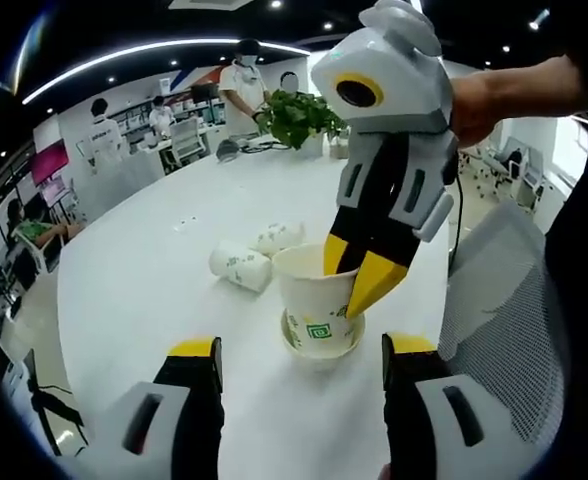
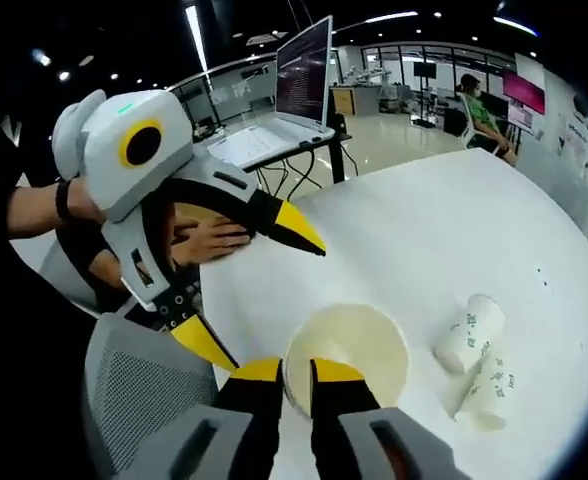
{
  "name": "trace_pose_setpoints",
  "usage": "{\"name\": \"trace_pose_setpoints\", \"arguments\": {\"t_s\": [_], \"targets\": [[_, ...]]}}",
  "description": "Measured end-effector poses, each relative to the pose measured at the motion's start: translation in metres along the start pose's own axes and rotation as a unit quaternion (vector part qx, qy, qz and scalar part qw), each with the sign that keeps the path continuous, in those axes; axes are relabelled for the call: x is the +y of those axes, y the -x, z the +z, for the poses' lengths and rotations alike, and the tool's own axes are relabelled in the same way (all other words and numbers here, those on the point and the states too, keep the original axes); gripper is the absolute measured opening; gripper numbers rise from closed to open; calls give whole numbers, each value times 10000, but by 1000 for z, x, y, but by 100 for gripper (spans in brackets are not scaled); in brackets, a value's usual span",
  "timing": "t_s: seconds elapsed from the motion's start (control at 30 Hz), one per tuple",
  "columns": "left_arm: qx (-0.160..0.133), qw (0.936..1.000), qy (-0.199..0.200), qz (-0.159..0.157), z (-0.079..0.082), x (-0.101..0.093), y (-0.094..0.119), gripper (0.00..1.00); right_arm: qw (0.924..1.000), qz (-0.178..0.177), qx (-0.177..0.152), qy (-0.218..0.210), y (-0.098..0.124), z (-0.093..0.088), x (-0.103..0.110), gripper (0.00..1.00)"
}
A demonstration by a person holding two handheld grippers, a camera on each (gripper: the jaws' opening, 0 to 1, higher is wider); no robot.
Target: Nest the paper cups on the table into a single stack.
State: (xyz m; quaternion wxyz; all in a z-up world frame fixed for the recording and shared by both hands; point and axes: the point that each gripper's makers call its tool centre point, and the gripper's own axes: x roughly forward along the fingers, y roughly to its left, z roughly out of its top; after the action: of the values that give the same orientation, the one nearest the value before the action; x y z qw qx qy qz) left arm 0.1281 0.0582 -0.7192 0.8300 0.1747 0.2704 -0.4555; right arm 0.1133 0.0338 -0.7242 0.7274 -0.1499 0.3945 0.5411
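Jaws of the right gripper (image 2: pixel 285 372) are pinching the rim of an upright white paper cup (image 1: pixel 318 295) near the white desk's (image 1: pixel 154 270) edge, the left gripper (image 1: pixel 299 350) is waiting wide open and empty, and two fallen paper cups (image 2: pixel 479 360) lying mid-desk probably need fetching next.

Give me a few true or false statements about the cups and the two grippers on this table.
1. One cup stands upright on the table. True.
2. Two cups lie on their sides. True.
3. The right gripper is wide open above the table. False: its jaws pinch the upright cup's rim.
4. The left gripper holds a cup. False: its jaws are open, with nothing between them.
5. The lying cups touch the upright cup. False: they lie apart from it.
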Motion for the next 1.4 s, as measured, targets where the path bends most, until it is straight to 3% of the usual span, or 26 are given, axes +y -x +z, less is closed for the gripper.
{"name": "trace_pose_setpoints", "arguments": {"t_s": [0.23,0.47,0.6,0.87,1.0,1.27,1.4], "targets": [[5,10000,6,-22,0,-3,-2,63,9998,13,-211,-44,5,6,1,10],[-33,10000,66,-12,0,-3,-2,63,9994,5,-315,-131,10,1,3,13],[-59,9999,151,25,1,0,-1,63,9973,-1,-615,-410,13,3,3,17],[-322,9973,659,55,11,8,-1,62,9927,-196,-928,-746,26,-4,-9,25],[-525,9930,1054,99,24,22,-5,62,9853,-377,-1226,-1128,37,-11,-15,32],[-480,9882,1444,151,36,30,-29,64,9750,-735,-1434,-1527,60,-33,-29,47],[-431,9811,1880,181,39,36,-43,64,9683,-879,-1619,-1687,72,-39,-38,51]]}}
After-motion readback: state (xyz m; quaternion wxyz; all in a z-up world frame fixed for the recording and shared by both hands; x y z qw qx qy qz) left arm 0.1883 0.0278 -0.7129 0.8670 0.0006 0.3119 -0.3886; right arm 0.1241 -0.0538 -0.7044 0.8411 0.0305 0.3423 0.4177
